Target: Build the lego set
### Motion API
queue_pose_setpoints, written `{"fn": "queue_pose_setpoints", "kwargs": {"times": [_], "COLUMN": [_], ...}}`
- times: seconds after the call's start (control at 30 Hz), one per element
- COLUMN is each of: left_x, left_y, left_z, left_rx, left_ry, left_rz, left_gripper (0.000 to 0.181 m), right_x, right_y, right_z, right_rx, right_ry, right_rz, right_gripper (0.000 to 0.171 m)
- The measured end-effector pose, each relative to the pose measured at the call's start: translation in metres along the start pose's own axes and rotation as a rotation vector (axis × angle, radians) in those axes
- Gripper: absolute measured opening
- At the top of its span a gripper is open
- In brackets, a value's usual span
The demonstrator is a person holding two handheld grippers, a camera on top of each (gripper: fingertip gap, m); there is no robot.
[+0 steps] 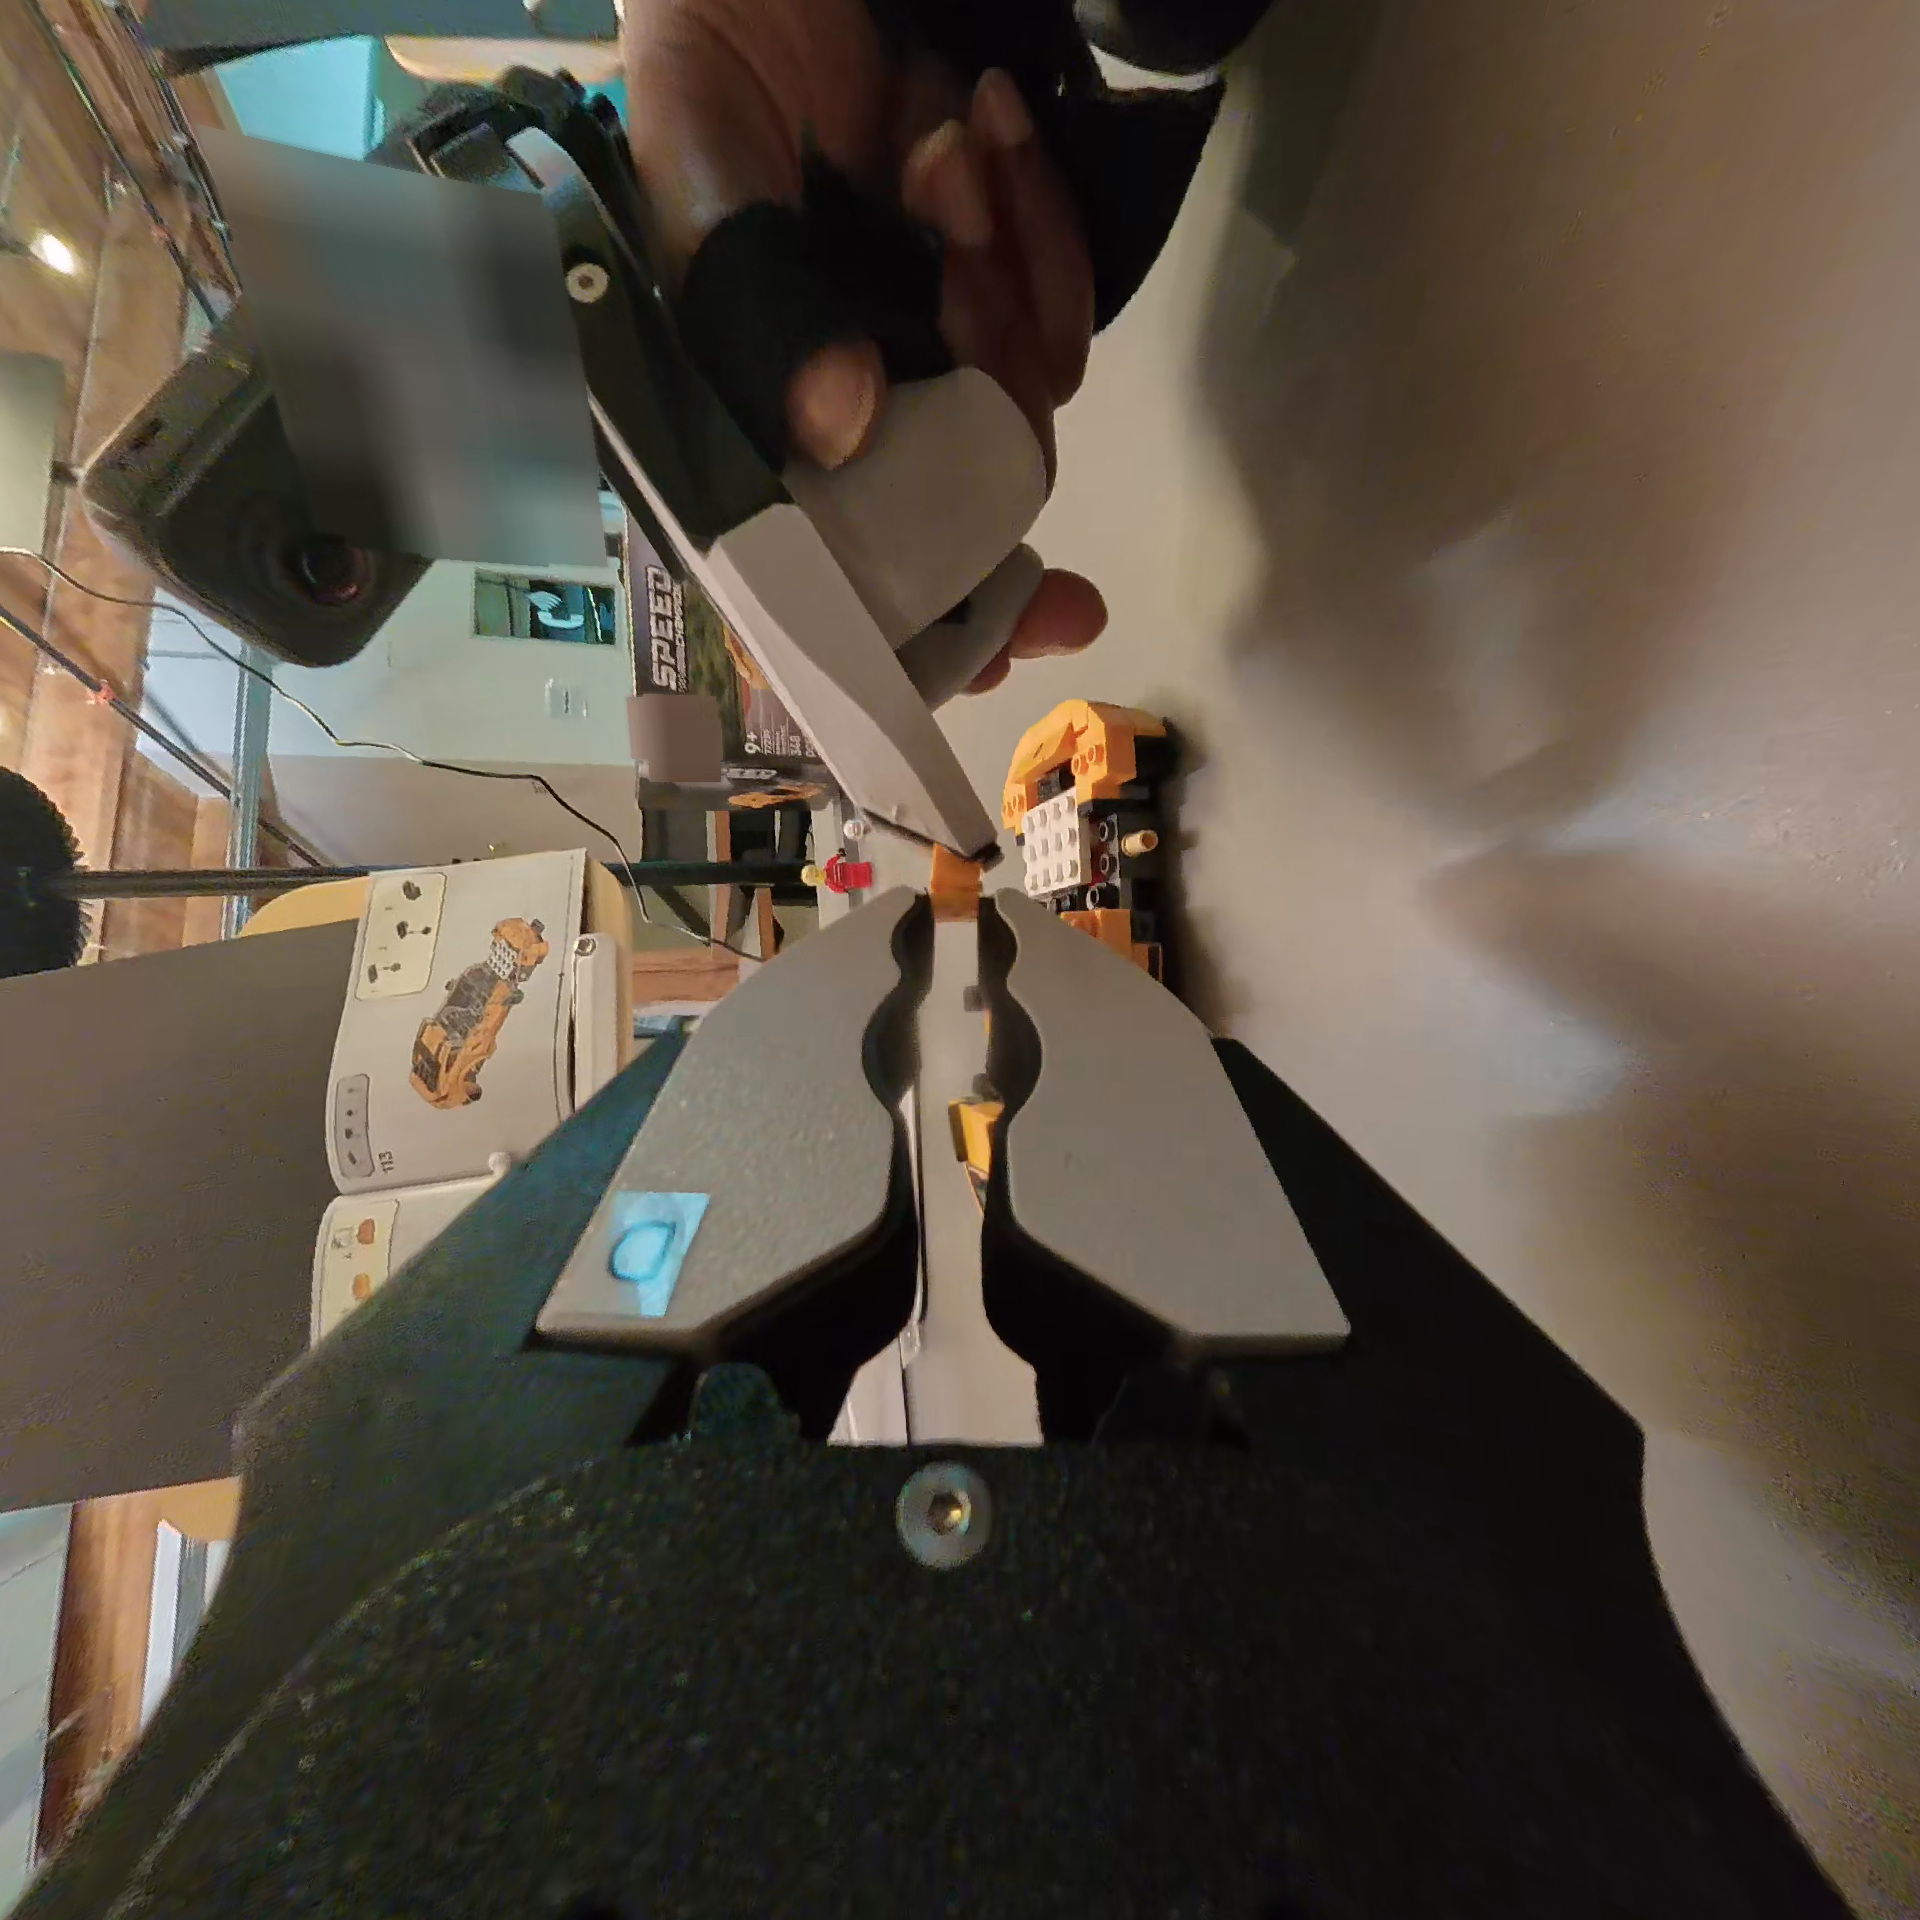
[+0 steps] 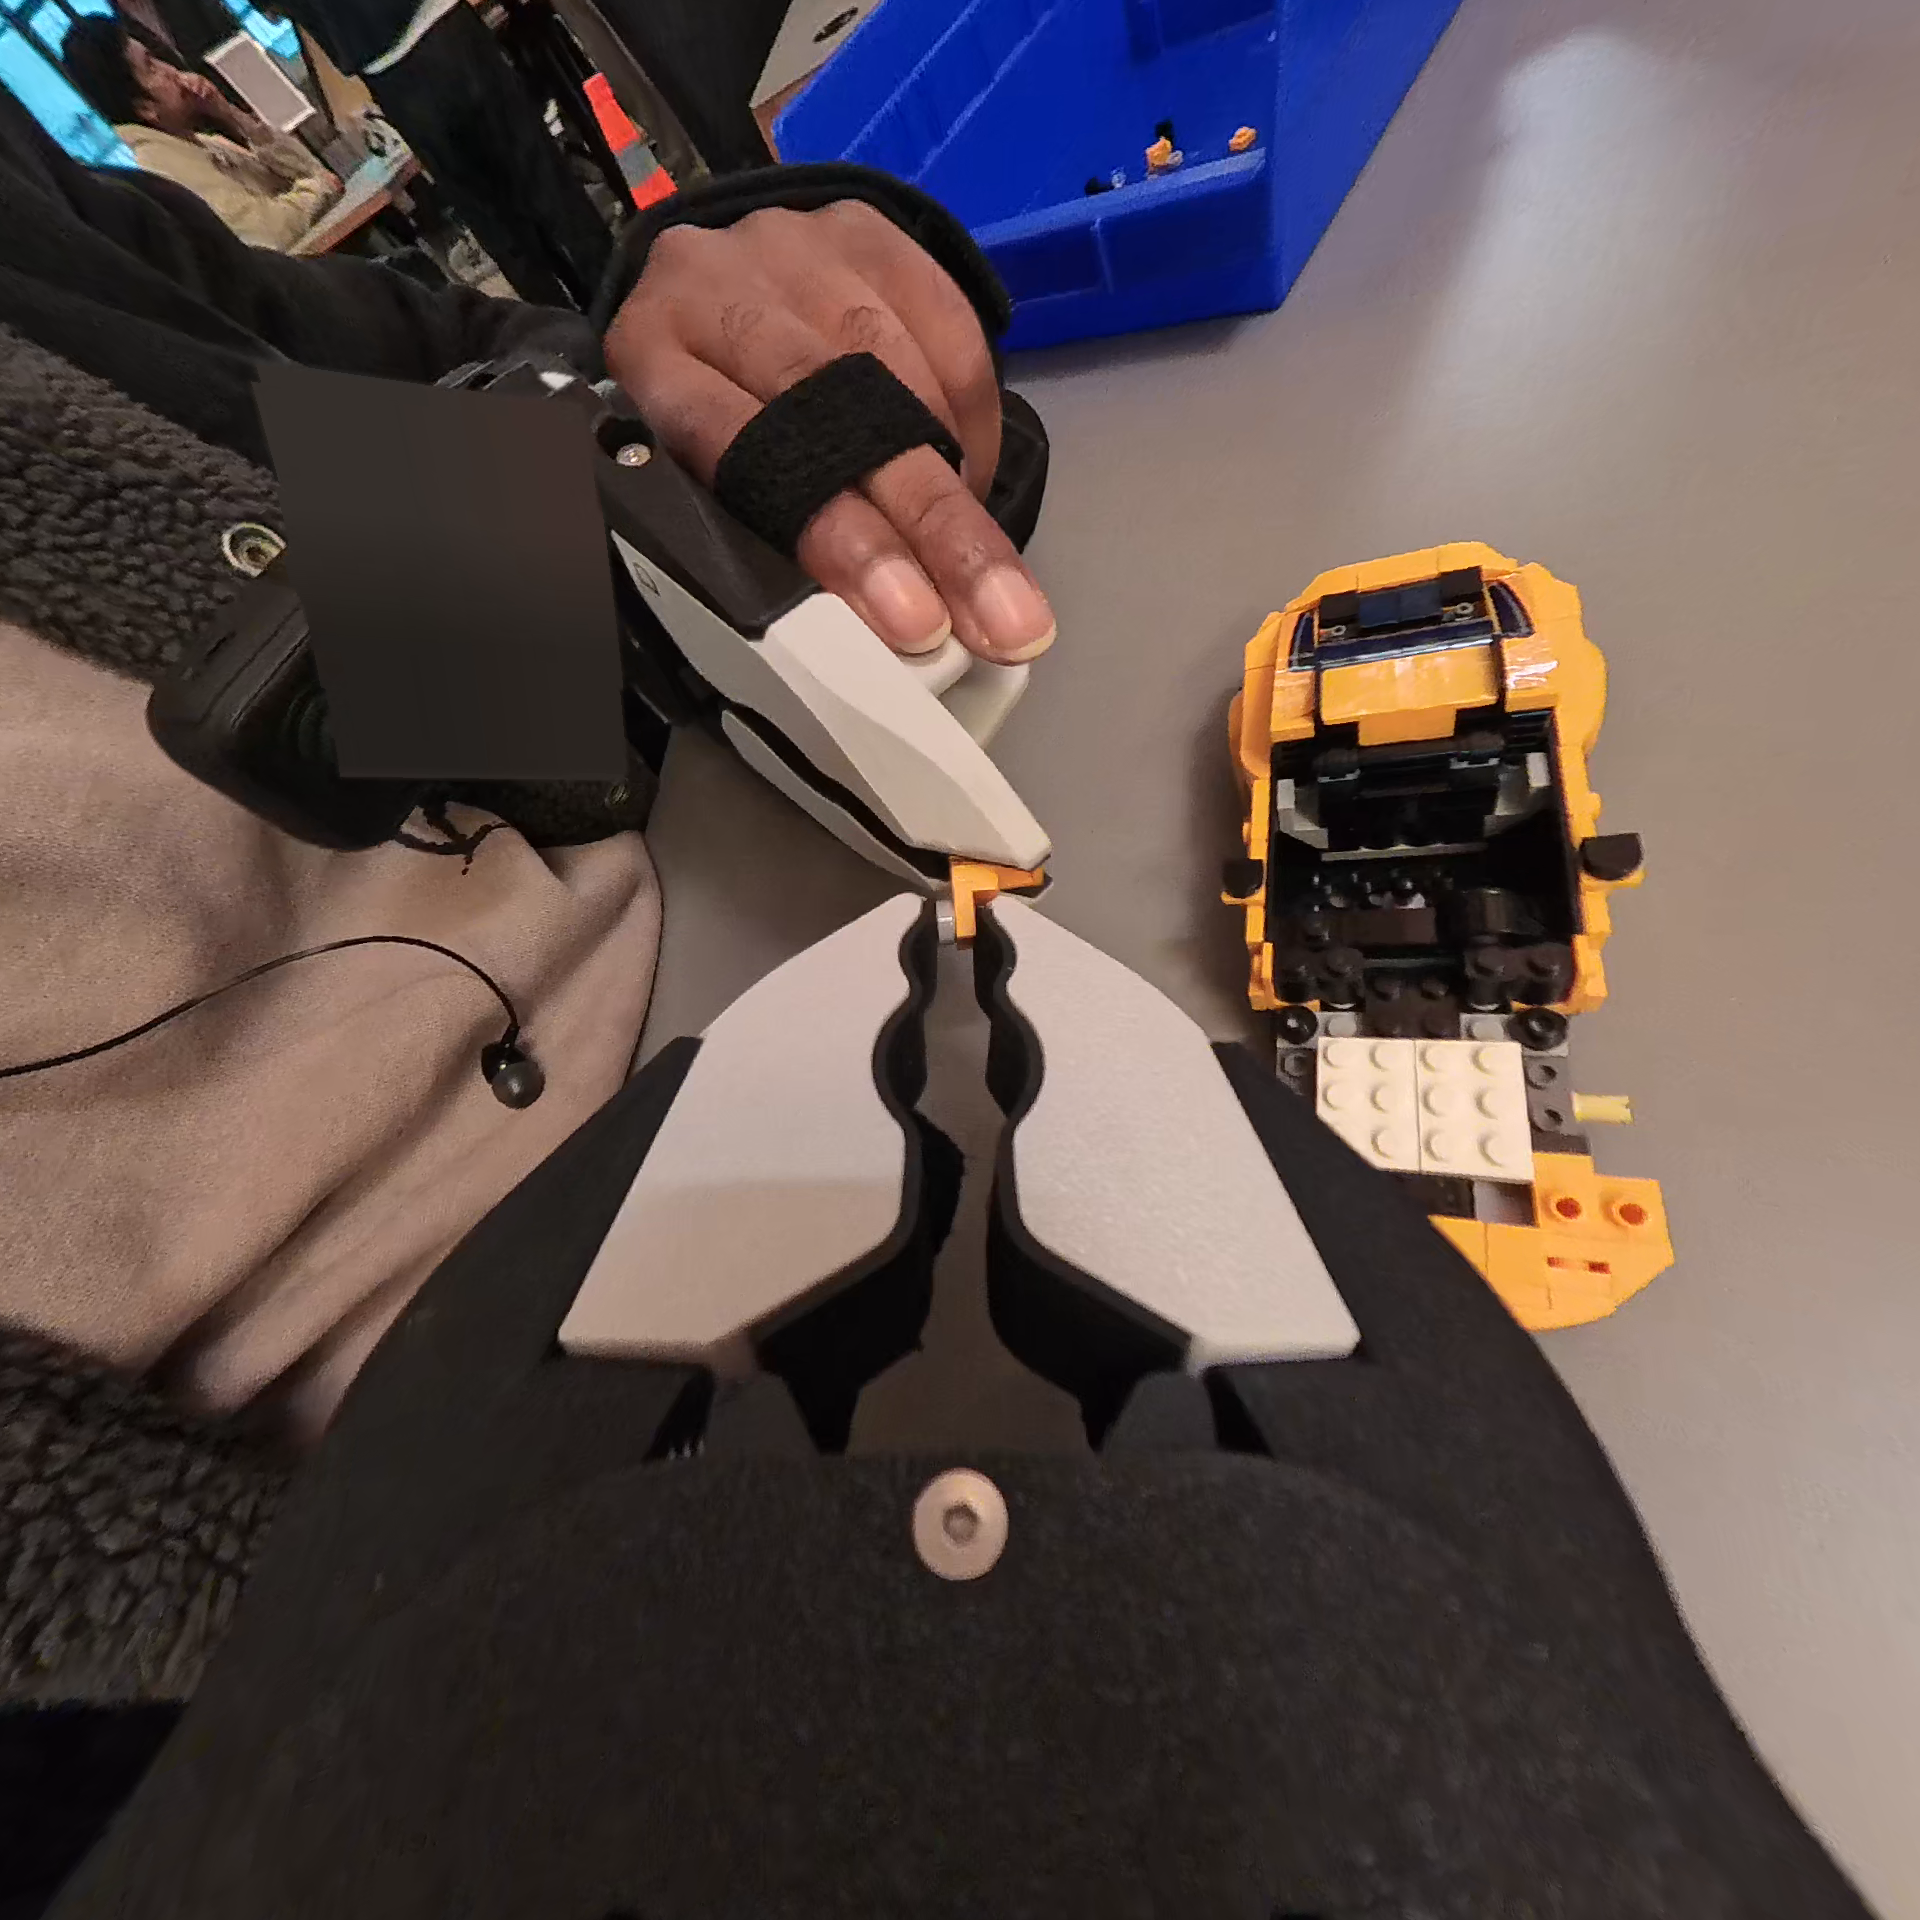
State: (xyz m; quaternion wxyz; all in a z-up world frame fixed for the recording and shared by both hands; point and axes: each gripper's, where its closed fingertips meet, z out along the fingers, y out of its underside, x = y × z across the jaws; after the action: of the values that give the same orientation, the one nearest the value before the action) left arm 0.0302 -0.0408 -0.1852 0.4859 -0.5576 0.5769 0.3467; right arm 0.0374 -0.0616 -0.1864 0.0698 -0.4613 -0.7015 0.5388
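Observation:
My left gripper [image 1: 956, 906] and my right gripper [image 2: 961, 916] meet tip to tip above the grey table. Both are shut on one small orange Lego piece [image 2: 975, 891] with a grey bit on its side, also seen in the left wrist view [image 1: 951, 881]. The left gripper [image 2: 1023, 868] grips it from the far side, the right gripper [image 1: 977, 852] from the near side. The part-built orange and black Lego car [image 2: 1423, 883] lies on the table to the right of the grippers, roof open, white plates at its near end. It also shows in the left wrist view [image 1: 1091, 821].
A blue parts bin [image 2: 1091, 229] with a few small pieces stands at the back. The open instruction booklet [image 1: 468, 1018], the Lego box [image 1: 686, 644] and a red minifigure [image 1: 847, 873] stand beyond the grippers. The person's jacket [image 2: 312, 1091] is close on the left. My left and right fingertips are right by each other.

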Motion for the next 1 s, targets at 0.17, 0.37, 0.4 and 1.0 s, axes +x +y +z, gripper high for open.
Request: {"fn": "queue_pose_setpoints", "kwargs": {"times": [0.17,0.37,0.4,1.0], "left_x": [0.002,0.006,0.007,-0.014], "left_y": [0.002,0.002,0.002,0.002], "left_z": [0.001,0.002,0.003,-0.005], "left_rx": [-0.03,-0.054,-0.058,0.023], "left_ry": [0.002,-0.001,-0.001,-0.074], "left_rz": [-0.003,0.04,0.052,-0.068], "left_gripper": [0.008,0.007,0.007,0.016], "right_x": [0.002,0.003,0.003,-0.004], "right_y": [0.001,0.005,0.006,-0.011], "right_z": [0.003,0.005,0.006,0.0], "right_rx": [0.005,-0.005,-0.01,0.102], "right_ry": [-0.007,-0.026,-0.026,-0.071], "right_rz": [0.047,0.1,0.102,0.07], "right_gripper": [0.006,0.006,0.006,0.007]}}
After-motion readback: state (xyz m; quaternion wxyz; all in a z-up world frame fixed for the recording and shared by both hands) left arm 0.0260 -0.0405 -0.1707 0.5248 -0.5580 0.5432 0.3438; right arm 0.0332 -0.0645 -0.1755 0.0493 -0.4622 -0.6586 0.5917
